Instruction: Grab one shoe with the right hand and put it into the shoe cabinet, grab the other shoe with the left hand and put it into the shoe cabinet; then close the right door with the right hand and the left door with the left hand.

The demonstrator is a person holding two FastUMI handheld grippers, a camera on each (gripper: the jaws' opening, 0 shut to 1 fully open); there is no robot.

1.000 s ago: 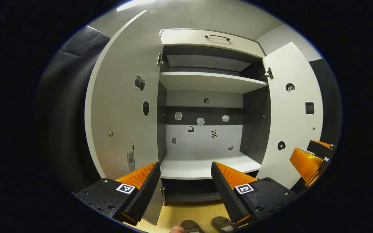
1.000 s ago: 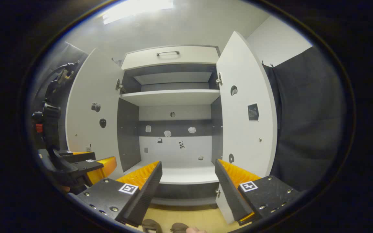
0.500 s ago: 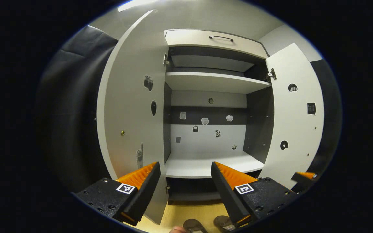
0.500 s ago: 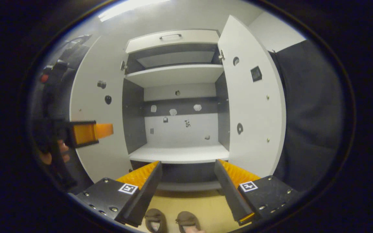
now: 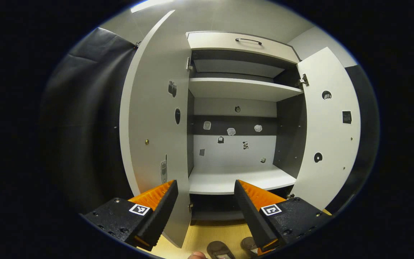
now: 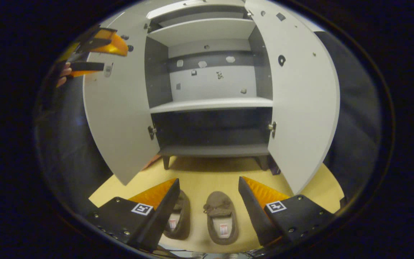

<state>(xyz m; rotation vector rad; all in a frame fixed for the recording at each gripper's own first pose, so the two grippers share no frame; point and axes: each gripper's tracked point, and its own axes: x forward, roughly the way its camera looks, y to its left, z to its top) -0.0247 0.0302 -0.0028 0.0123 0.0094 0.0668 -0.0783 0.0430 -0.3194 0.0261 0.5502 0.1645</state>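
Two brown slippers lie side by side on the yellow floor in front of the shoe cabinet [image 6: 210, 104]. In the right gripper view the right slipper [image 6: 222, 216] sits between the fingers of my open right gripper [image 6: 208, 212], which hovers above it; the left slipper [image 6: 179, 219] is partly hidden by its left finger. The cabinet's left door [image 6: 120, 118] and right door [image 6: 300, 108] stand open. In the left gripper view my left gripper [image 5: 204, 210] is open and empty, facing the cabinet [image 5: 239, 180], with both slippers [image 5: 221, 250] at the bottom edge. The left gripper [image 6: 95, 54] also appears at upper left, held by a hand.
The cabinet has an upper shelf [image 5: 243, 90], a middle shelf [image 5: 235, 181] and a low dark bottom shelf [image 6: 214, 149]. A drawer with a handle [image 5: 248, 40] tops it. Small stickers dot the back panel and doors. Black cloth hangs on both sides.
My right gripper has tilted down toward the floor, bringing both slippers between its fingers. My left gripper has shifted slightly left, still facing the cabinet.
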